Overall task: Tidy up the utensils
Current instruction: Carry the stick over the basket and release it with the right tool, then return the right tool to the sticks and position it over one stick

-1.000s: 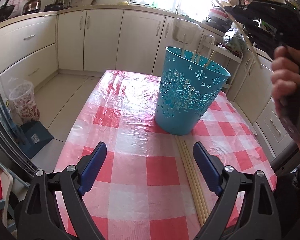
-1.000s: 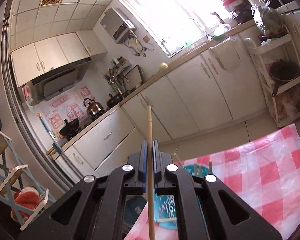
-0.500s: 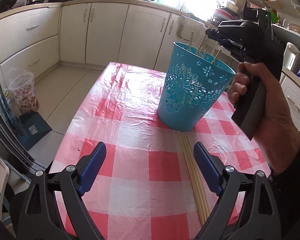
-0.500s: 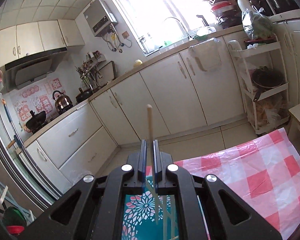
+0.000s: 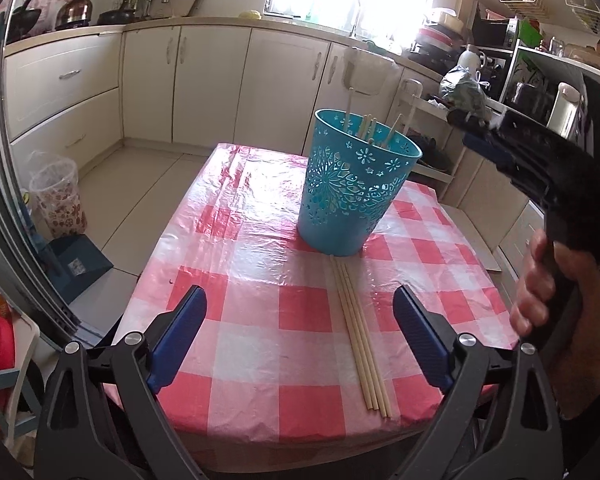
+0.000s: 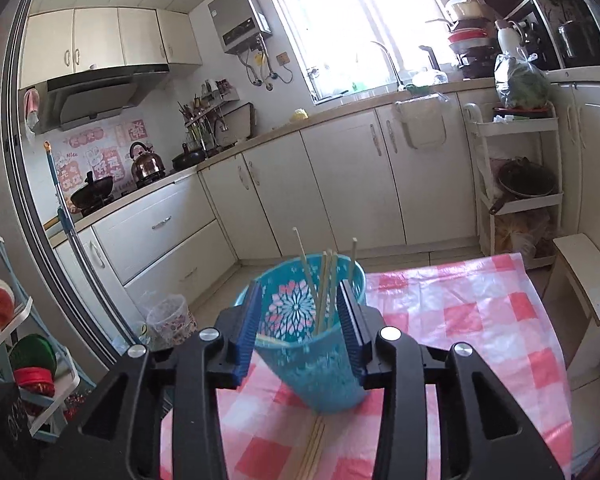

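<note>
A turquoise cut-out basket stands on the red-checked table with several wooden chopsticks upright inside it. More chopsticks lie side by side on the cloth, just in front of the basket. My left gripper hovers wide over the near table edge, its jaws opening, and nothing is held between them. My right gripper hangs above and short of the basket; its jaws are opening and hold nothing. In the left wrist view, that right gripper is to the basket's right, held by a hand.
Cream kitchen cabinets run along the back. A white rack and a stool stand to the right of the table. A plastic-lined bin sits on the floor at the left.
The right gripper, which was shut on one chopstick, has opened and the stick now stands in the basket. It drew back to the basket's right. The left gripper pulled back slightly.
</note>
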A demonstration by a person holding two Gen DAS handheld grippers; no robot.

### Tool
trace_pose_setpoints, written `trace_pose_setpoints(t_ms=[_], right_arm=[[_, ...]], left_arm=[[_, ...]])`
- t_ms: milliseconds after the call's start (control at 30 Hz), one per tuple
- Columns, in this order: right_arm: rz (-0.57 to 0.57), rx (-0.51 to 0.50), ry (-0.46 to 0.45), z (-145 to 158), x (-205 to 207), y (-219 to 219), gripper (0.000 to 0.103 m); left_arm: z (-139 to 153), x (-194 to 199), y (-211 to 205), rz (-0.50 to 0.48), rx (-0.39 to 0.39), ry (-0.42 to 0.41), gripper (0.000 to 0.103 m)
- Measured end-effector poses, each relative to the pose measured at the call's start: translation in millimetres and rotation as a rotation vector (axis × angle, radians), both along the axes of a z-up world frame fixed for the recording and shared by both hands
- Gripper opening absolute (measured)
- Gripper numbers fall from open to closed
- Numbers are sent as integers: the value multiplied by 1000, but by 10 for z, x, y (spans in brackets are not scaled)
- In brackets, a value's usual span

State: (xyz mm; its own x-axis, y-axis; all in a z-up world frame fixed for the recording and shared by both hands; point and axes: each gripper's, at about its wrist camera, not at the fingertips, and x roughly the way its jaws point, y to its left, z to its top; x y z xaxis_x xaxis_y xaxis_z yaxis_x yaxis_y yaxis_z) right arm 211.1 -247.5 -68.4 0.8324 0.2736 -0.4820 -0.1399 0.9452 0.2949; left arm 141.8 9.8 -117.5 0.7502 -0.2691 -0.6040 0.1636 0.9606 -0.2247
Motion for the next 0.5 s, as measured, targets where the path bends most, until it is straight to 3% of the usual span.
trace_pose_setpoints(t_ms=[367, 500], right_arm=[[-99, 47, 217, -514, -779, -255, 43], [-108, 27, 243, -619, -924, -234, 44]], left_arm=[[278, -375, -76, -9, 26, -45, 95], [329, -462, -114, -15, 43, -53, 95]])
